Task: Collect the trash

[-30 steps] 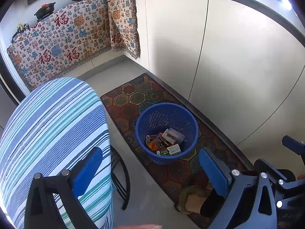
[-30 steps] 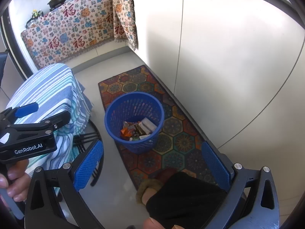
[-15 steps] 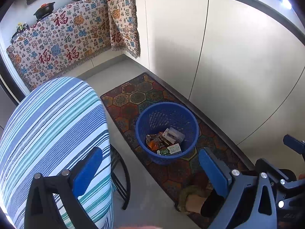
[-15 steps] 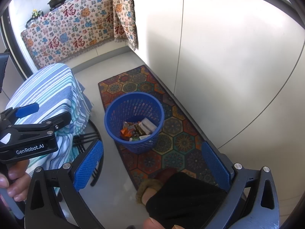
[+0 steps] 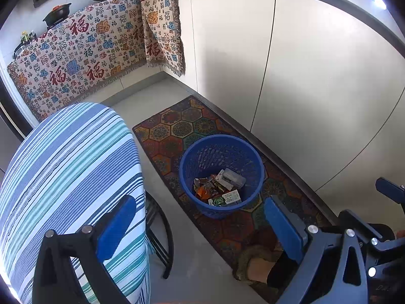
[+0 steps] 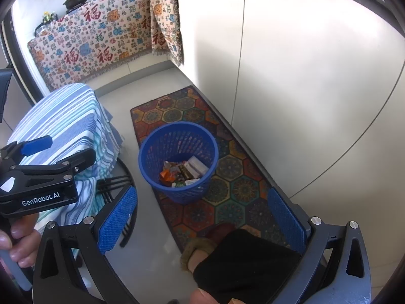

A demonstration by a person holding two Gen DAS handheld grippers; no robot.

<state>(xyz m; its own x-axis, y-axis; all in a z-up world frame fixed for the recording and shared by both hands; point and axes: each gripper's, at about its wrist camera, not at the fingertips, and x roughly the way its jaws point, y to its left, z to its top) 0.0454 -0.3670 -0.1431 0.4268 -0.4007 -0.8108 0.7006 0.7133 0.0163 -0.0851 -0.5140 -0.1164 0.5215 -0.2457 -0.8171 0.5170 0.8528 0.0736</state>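
A blue plastic mesh bin [image 5: 202, 197] stands on a patterned rug [image 5: 177, 126]; it also shows in the right wrist view [image 6: 152, 157]. Trash [image 5: 219, 186] lies in its bottom: wrappers and small cartons, also seen from the right wrist [image 6: 184, 172]. My left gripper [image 5: 200, 225] is open and empty, held high above the floor, near side of the bin. My right gripper [image 6: 200, 217] is open and empty, also above the near side of the bin. The left gripper shows from the side in the right wrist view [image 6: 38, 152].
A round table with a blue striped cloth [image 5: 65, 177] stands left of the bin, black legs [image 5: 162, 240] below. White cabinet doors [image 5: 303, 88] run along the right. A patterned cloth [image 5: 83, 58] hangs over the far counter with pans. The person's slippered foot [image 6: 200, 250] is on the rug.
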